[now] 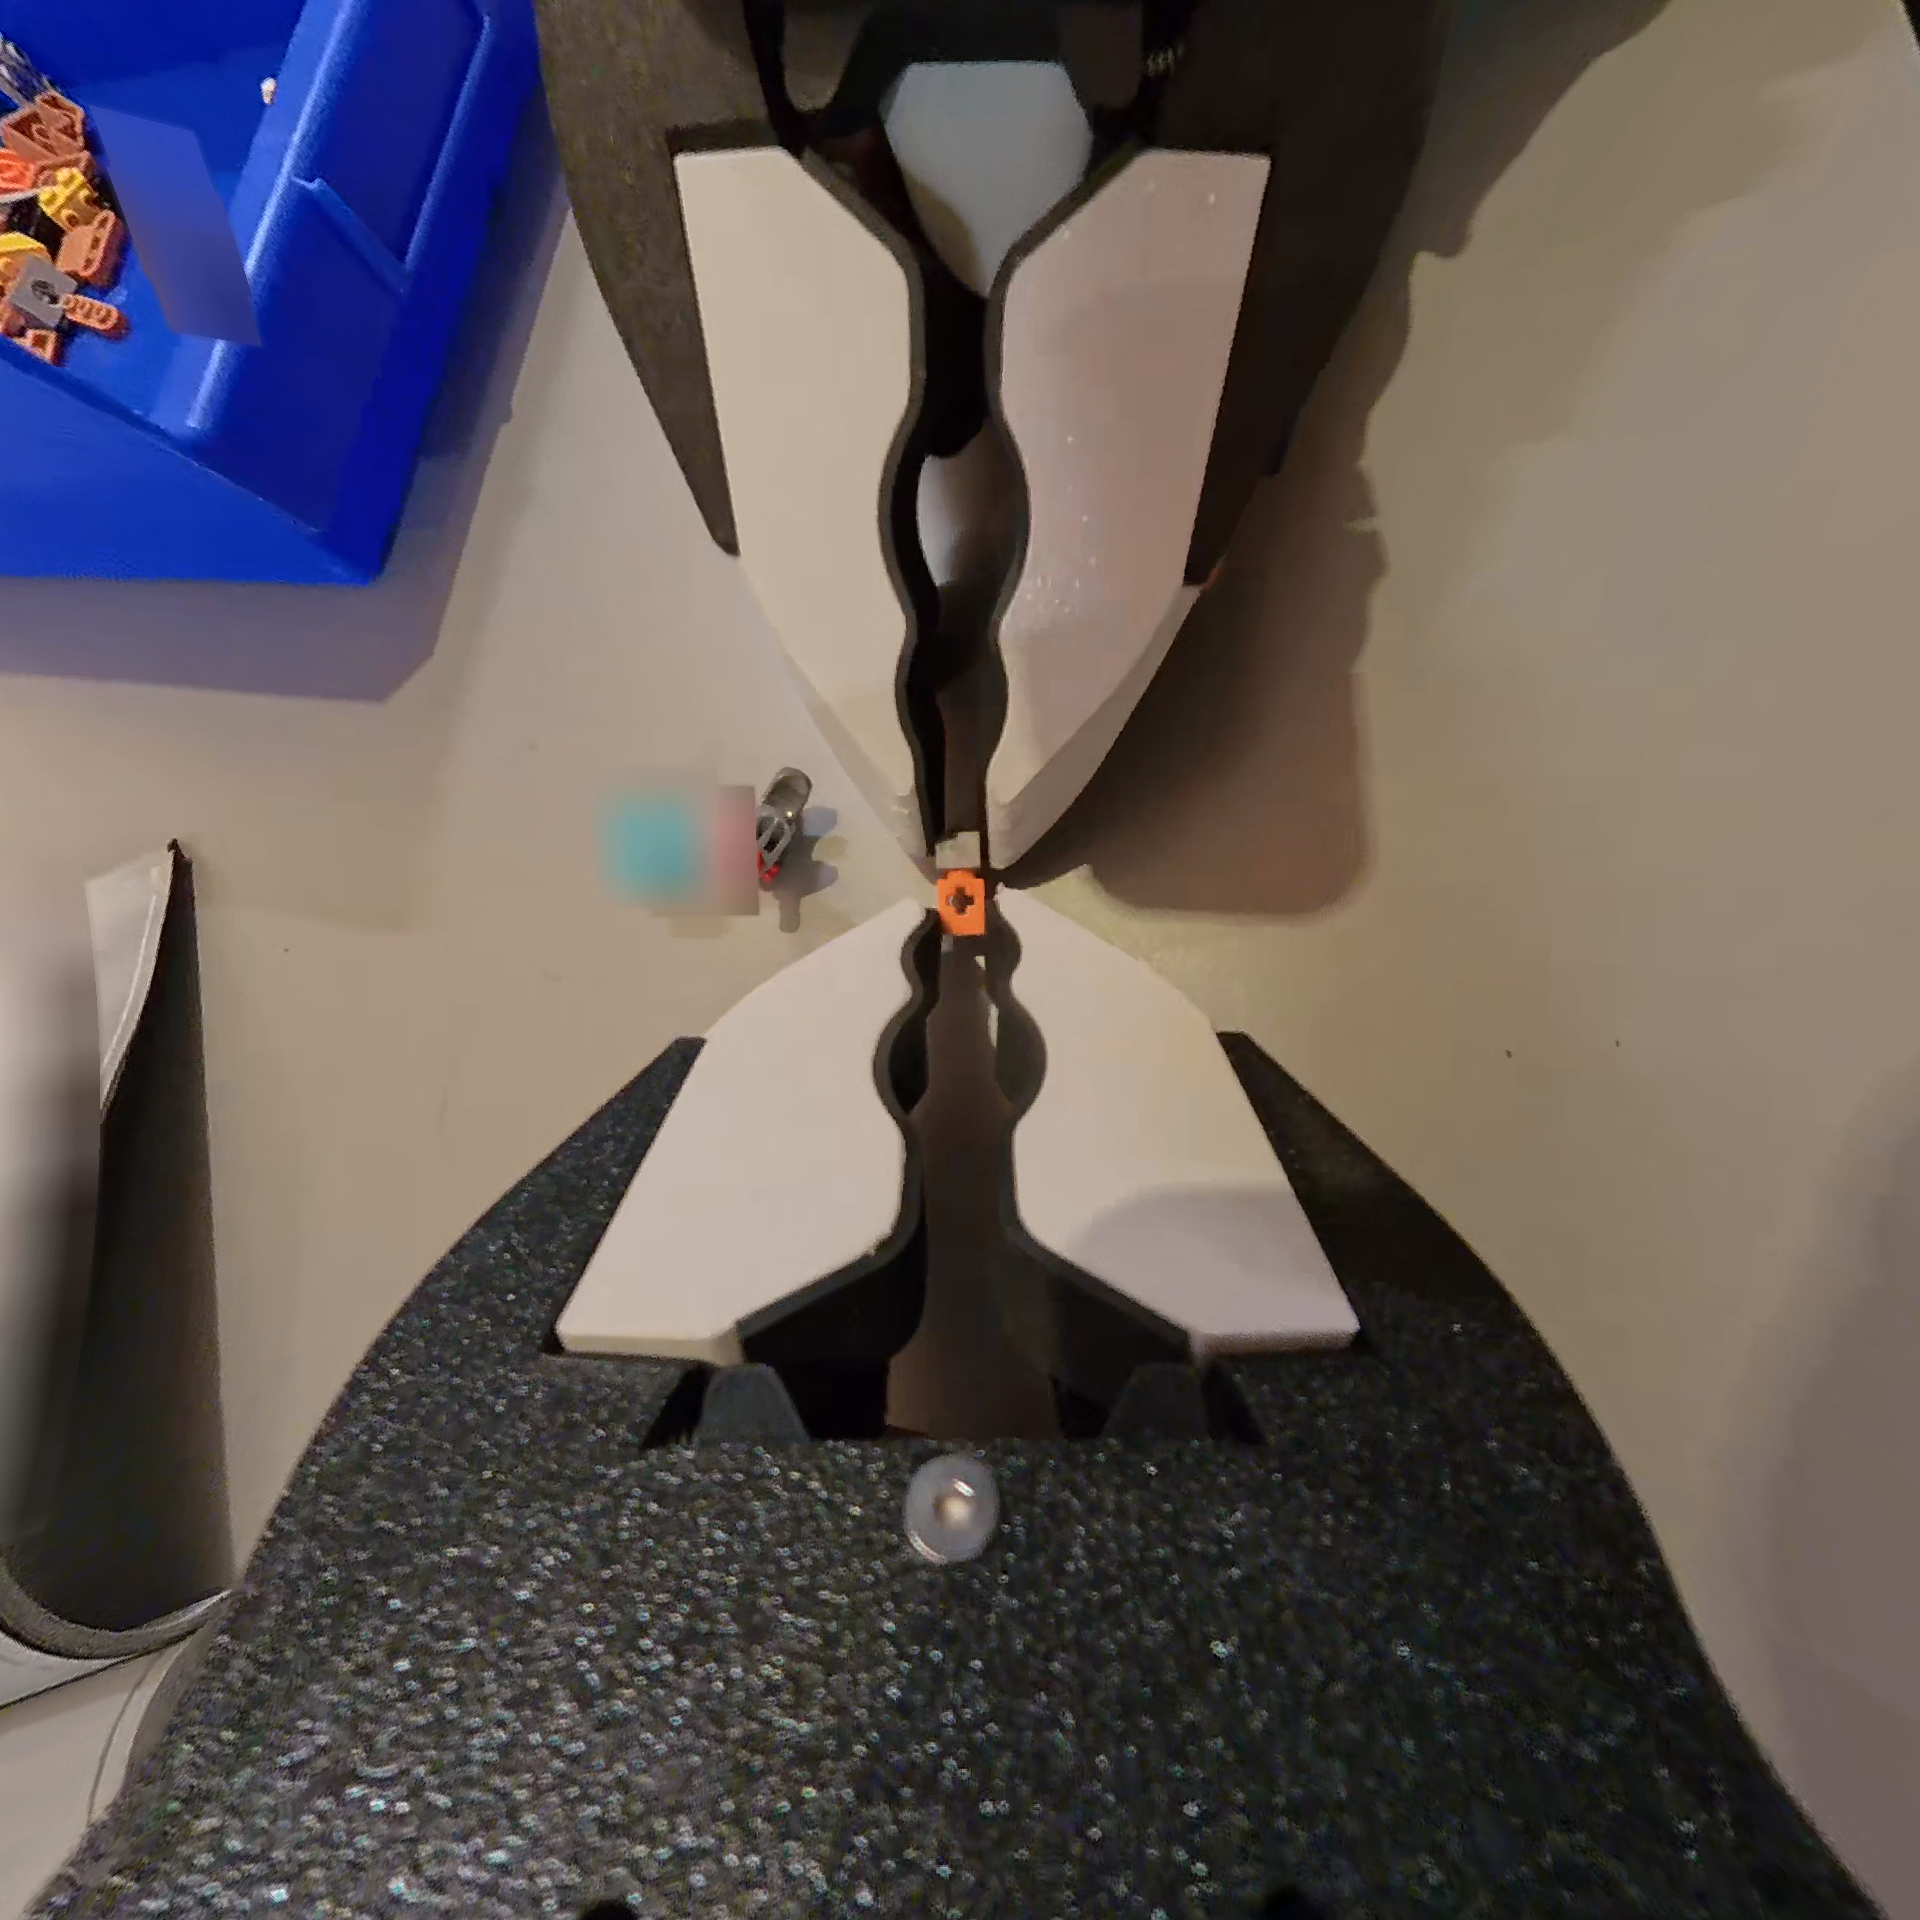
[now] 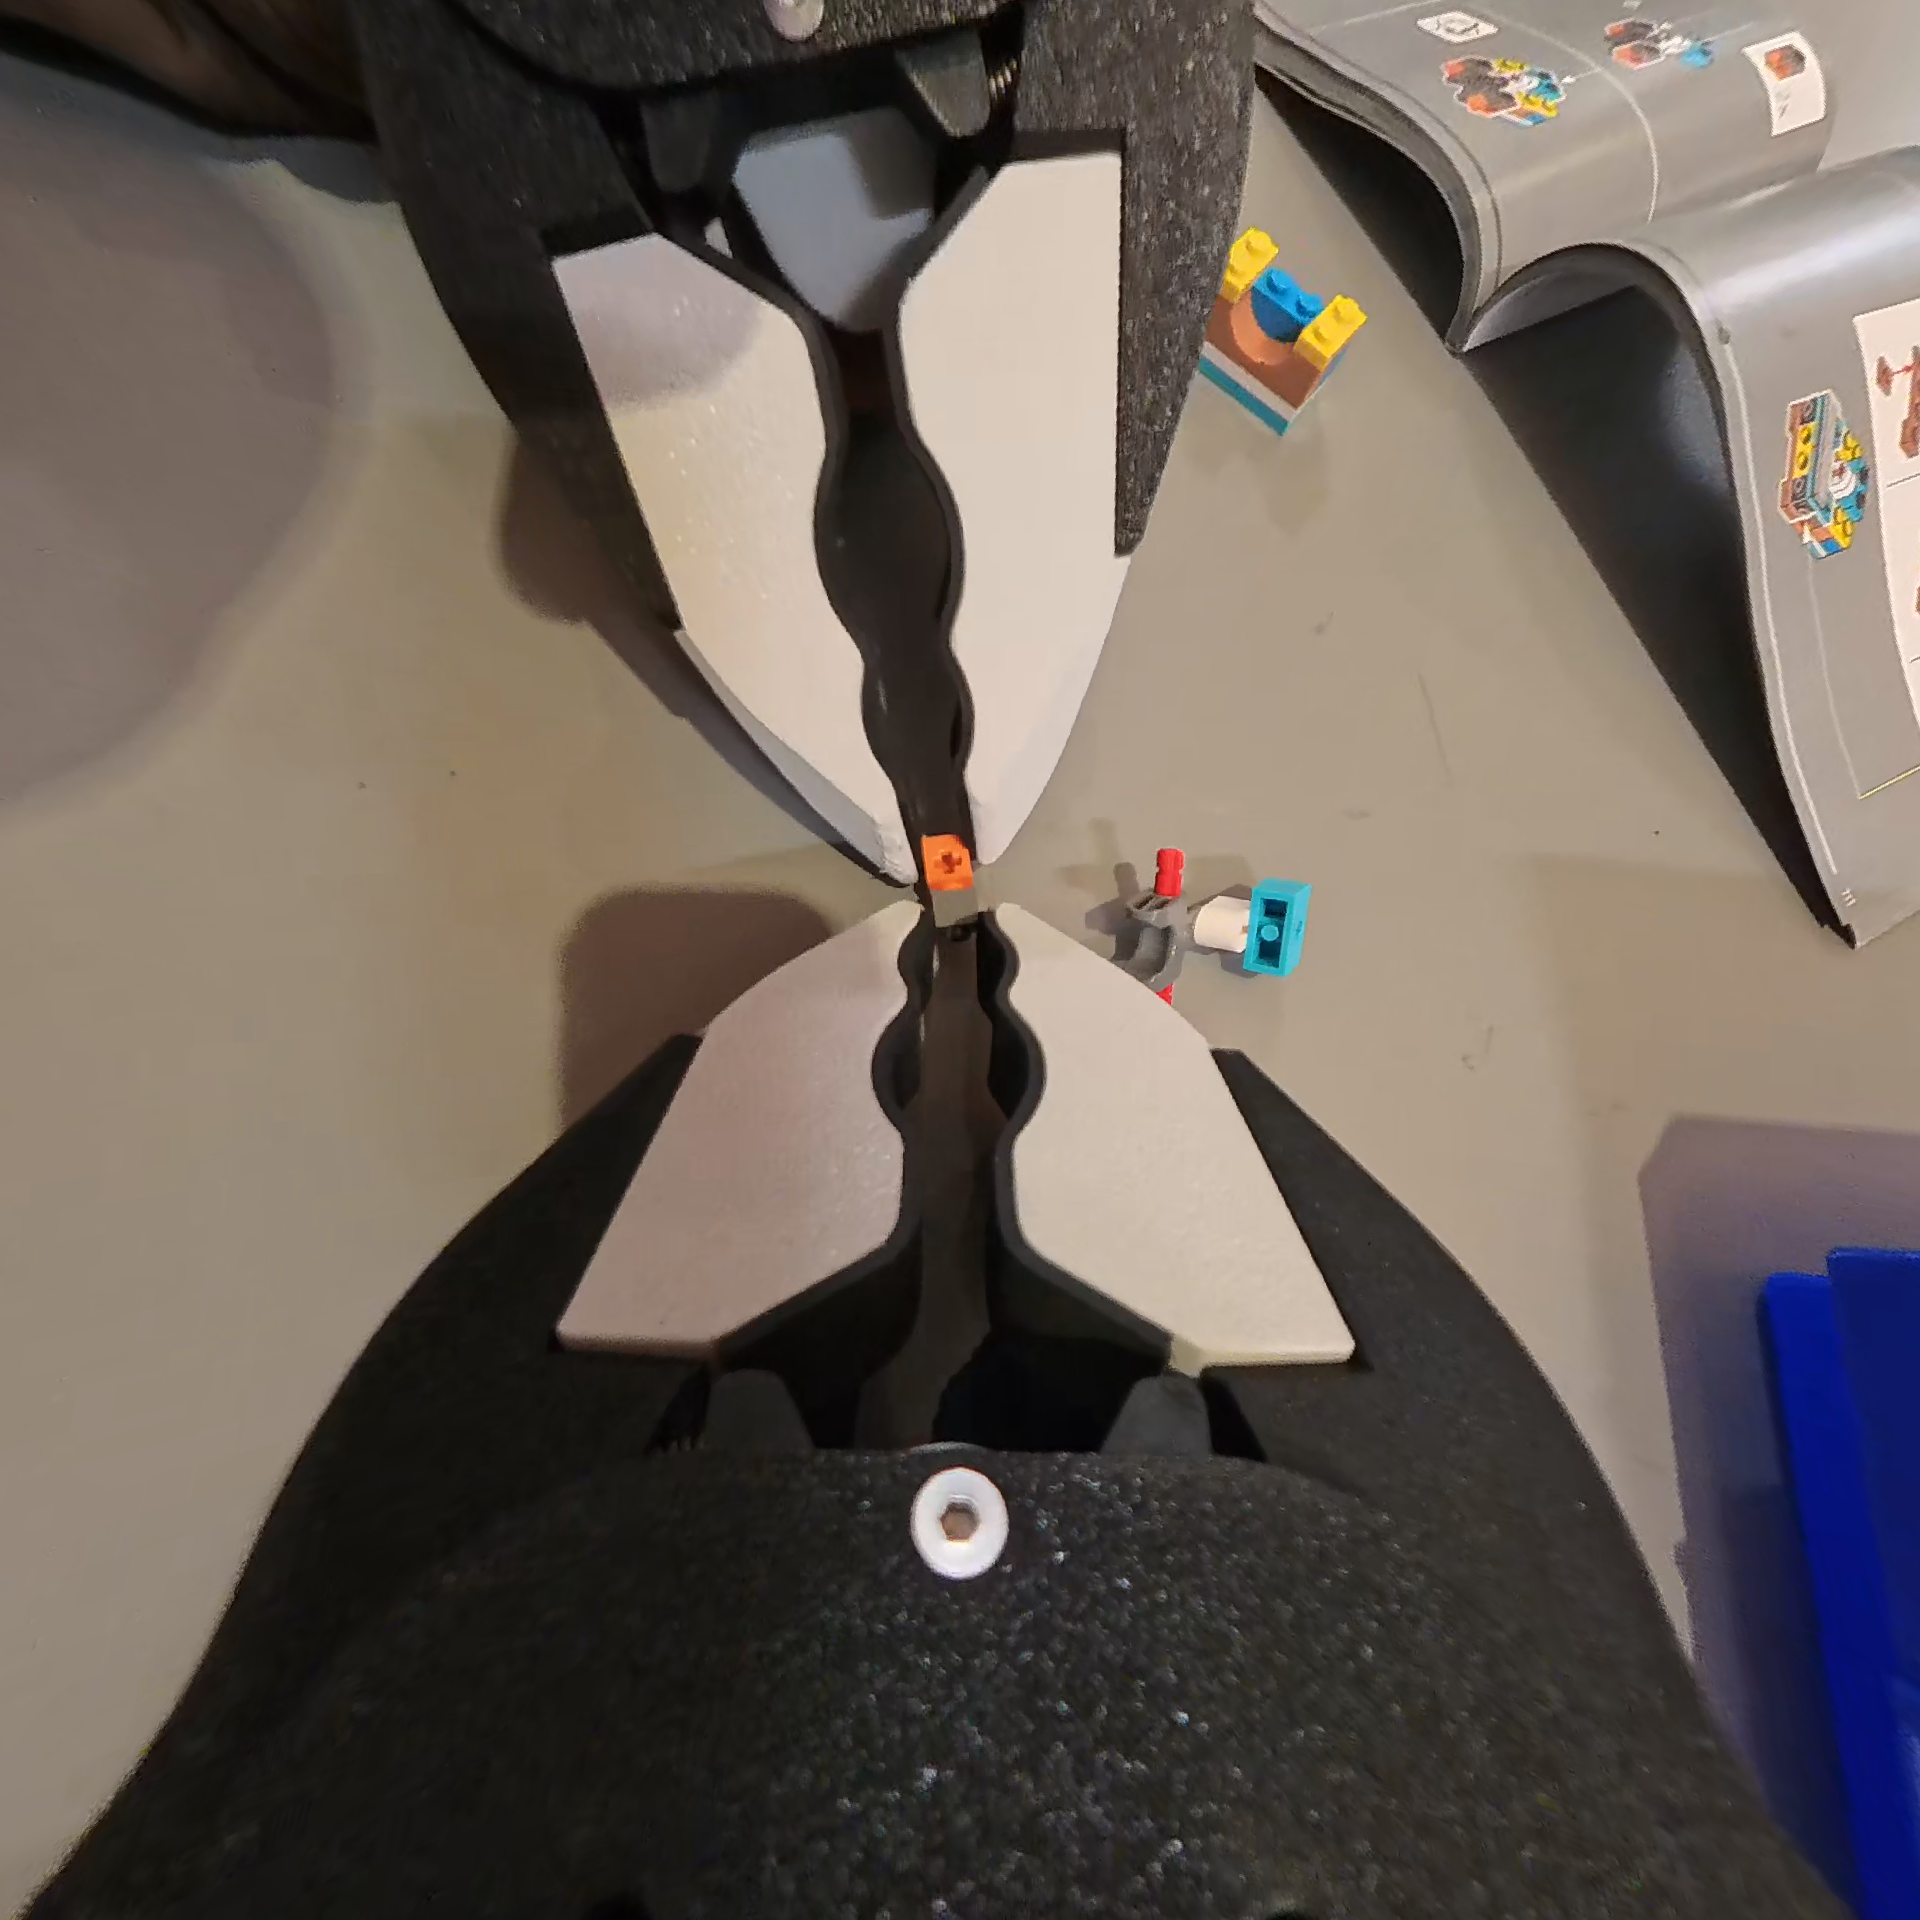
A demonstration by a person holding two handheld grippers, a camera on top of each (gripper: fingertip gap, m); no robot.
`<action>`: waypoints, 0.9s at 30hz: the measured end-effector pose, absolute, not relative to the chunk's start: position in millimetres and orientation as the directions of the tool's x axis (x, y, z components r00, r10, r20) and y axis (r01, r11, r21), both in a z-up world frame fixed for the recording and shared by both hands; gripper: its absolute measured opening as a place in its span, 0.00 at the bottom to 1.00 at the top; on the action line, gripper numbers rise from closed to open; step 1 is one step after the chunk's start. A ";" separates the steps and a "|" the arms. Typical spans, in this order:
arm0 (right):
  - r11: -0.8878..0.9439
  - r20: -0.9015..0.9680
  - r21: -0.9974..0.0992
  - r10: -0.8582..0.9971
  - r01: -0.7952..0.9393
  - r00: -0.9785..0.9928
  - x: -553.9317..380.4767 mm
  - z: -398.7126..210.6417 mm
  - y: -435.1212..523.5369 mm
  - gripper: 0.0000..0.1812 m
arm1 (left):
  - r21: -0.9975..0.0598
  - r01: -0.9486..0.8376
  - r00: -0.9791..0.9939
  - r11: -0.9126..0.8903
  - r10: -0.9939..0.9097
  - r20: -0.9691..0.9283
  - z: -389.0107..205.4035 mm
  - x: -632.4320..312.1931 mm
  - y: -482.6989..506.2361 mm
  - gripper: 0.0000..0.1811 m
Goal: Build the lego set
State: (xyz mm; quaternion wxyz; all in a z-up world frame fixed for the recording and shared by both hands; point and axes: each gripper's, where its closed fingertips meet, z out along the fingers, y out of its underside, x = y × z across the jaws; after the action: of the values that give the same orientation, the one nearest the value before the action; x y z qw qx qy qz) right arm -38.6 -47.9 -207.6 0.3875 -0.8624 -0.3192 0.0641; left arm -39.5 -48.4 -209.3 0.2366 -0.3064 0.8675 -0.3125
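My two grippers meet tip to tip above the pale table. In the left wrist view my left gripper point(image 1: 961, 935) is shut on a small orange brick point(image 1: 958, 906) with a cross-shaped hole. My right gripper point(image 1: 961, 831) comes in from the top, shut on a small grey brick point(image 1: 958, 850). The two bricks touch each other. In the right wrist view my right gripper point(image 2: 956, 927) holds the grey brick point(image 2: 954, 906), and the left gripper point(image 2: 940, 850) opposite holds the orange brick point(image 2: 948, 864) against it.
A blue bin point(image 1: 312, 343) of loose bricks stands at the back left. An open instruction booklet point(image 2: 1662, 208) lies beside a small yellow, blue and brown assembly point(image 2: 1283, 327). A grey, red, white and teal sub-assembly point(image 2: 1216, 925) lies on the table near the fingertips. My two grippers' fingertips are within a few centimetres of each other.
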 end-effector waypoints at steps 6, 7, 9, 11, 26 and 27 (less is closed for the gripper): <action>-0.495 0.148 -0.700 0.604 0.514 0.783 -39.0 -208.5 -47.6 0.04 | -0.681 -0.387 -0.704 0.622 -0.676 -0.217 -210.0 -39.6 -48.5 0.04; -0.495 0.154 -0.695 0.607 0.522 0.780 -38.9 -209.0 -47.7 0.04 | -0.679 -0.387 -0.706 0.624 -0.674 -0.217 -210.2 -39.6 -48.6 0.04; -0.494 0.167 -0.685 0.610 0.536 0.775 -39.0 -209.9 -47.8 0.04 | -0.674 -0.387 -0.709 0.630 -0.670 -0.220 -210.5 -39.6 -48.9 0.04; -0.494 0.176 -0.676 0.612 0.547 0.771 -38.9 -210.7 -47.8 0.04 | -0.669 -0.387 -0.711 0.634 -0.668 -0.221 -210.8 -39.5 -49.0 0.04; -0.491 0.185 -0.664 0.622 0.564 0.761 -39.6 -211.6 -46.3 0.03 | -0.654 -0.393 -0.721 0.646 -0.658 -0.217 -210.9 -39.1 -49.3 0.04; -0.489 0.189 -0.663 0.624 0.567 0.759 -39.6 -211.6 -46.3 0.03 | -0.655 -0.392 -0.721 0.646 -0.658 -0.217 -210.9 -39.1 -49.4 0.04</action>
State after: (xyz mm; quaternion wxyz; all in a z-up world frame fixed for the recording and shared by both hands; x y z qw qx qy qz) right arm -39.6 -46.3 -211.6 0.3693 -0.8619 -0.3453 0.0385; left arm -39.1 -49.4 -210.9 0.2240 -0.2985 0.8791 -0.2964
